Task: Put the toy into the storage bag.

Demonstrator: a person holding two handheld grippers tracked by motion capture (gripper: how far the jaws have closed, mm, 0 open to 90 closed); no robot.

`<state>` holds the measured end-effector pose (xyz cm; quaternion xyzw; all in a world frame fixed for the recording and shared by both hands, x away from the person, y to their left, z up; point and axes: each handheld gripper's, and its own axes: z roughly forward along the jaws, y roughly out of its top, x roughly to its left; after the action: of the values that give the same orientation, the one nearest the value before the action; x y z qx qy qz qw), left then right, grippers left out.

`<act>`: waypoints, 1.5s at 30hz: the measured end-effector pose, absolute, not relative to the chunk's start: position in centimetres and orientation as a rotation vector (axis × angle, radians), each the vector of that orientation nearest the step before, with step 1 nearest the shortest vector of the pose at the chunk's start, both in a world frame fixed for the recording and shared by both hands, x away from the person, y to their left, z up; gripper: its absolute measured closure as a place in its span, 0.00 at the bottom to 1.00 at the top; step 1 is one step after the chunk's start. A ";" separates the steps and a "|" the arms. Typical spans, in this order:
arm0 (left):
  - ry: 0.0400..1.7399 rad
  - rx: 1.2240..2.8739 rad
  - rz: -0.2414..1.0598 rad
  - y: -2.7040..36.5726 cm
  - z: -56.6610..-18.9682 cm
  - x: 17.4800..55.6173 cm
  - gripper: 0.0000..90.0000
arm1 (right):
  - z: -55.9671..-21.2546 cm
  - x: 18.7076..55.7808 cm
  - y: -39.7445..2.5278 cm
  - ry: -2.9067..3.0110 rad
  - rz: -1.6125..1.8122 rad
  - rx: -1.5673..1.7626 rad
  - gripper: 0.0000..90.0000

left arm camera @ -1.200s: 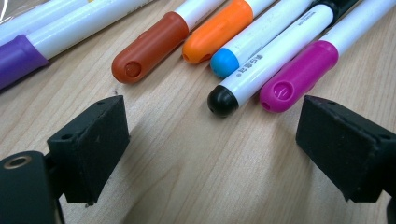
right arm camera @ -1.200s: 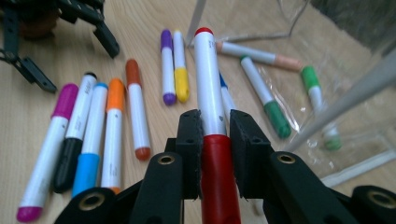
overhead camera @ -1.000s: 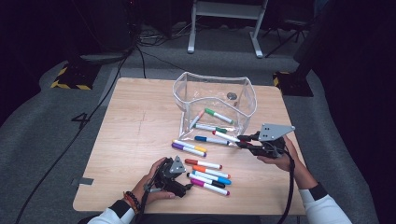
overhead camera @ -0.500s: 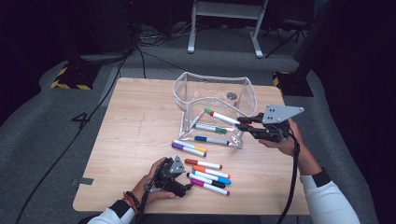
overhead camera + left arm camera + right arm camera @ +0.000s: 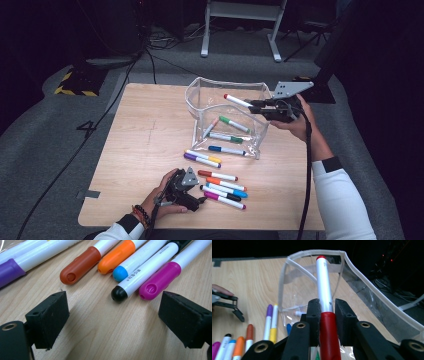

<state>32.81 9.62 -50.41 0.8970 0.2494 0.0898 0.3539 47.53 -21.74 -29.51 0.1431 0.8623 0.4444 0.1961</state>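
Note:
My right gripper (image 5: 253,105) (image 5: 327,307) is shut on a red-capped white marker (image 5: 237,100) (image 5: 323,287), held in the air over the open top of a clear plastic pouch (image 5: 200,89) (image 5: 312,253). Several markers lie inside the pouch, among them a green one (image 5: 234,124) and a blue one (image 5: 227,150). My left gripper (image 5: 200,199) (image 5: 115,315) rests open on the table near the front edge. Just beyond its jaws lie a brown marker (image 5: 82,263), an orange one (image 5: 117,256), a blue one (image 5: 120,273), a black one (image 5: 119,293) and a magenta one (image 5: 160,281).
A purple marker (image 5: 200,161) and a yellow one (image 5: 204,155) lie side by side in front of the pouch. The wooden table (image 5: 145,135) has bare room on its left half. Cables and a metal stand are on the floor beyond the far edge.
My right gripper has risen and moved away from the person with the red marker, from beside the pouch's right front to above its opening. The left gripper has stayed put.

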 end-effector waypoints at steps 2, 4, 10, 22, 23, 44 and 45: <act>0.645 2.319 0.232 9.6 -50.4 32.8 0.11 | -29.7 48.6 -21.4 2.431 1.205 0.431 0.83; 0.645 2.319 0.232 9.6 -50.4 32.8 0.11 | -29.8 49.2 -21.1 2.440 1.183 0.453 0.83; 0.644 2.320 0.233 9.6 -50.4 32.8 0.11 | -30.5 50.5 -19.5 2.482 1.096 0.468 0.83; 0.644 2.318 0.232 9.6 -50.4 32.8 0.11 | -32.6 52.6 -17.9 2.636 0.863 0.567 0.83; 0.644 2.319 0.233 9.6 -50.4 32.8 0.11 | -32.8 52.6 -17.8 2.662 0.858 0.567 0.83; 0.638 2.319 0.231 9.7 -50.4 32.8 0.11 | -30.6 50.3 -21.2 2.521 1.077 0.635 0.60; 0.638 2.319 0.231 9.7 -50.4 32.8 0.11 | -30.4 49.8 -21.7 2.501 1.100 0.636 0.60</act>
<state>32.81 9.66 -50.42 0.8974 0.2467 0.0892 0.3547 49.83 -21.73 -30.40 0.2236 0.8790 0.3864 0.1672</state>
